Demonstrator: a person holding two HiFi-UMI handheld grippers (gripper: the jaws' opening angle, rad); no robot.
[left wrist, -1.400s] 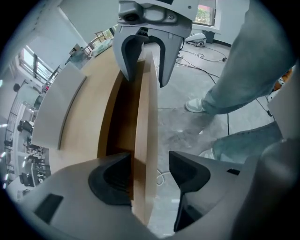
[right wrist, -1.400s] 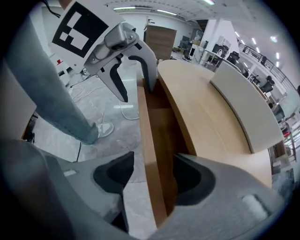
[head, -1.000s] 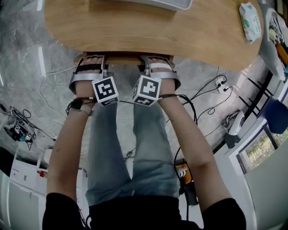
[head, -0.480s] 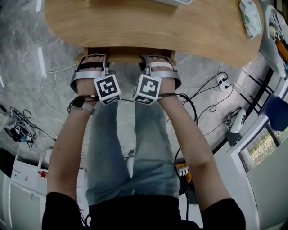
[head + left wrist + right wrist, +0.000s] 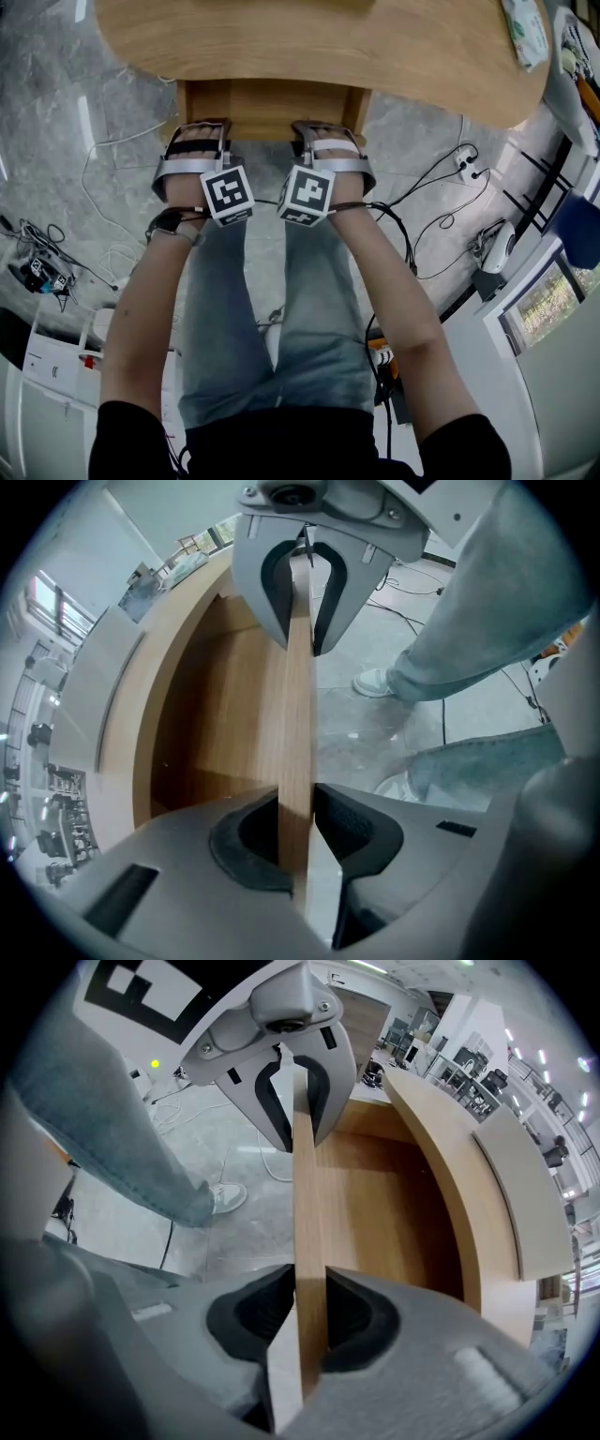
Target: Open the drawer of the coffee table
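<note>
Woodgrain drawer front, thin flat board, clamped by left gripper, fingers just closing, and right gripper.

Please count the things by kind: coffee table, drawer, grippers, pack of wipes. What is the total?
1 coffee table
1 drawer
2 grippers: left gripper, its jaws have just been closing, and right gripper, both shut on the drawer
1 pack of wipes
Total: 5
</note>
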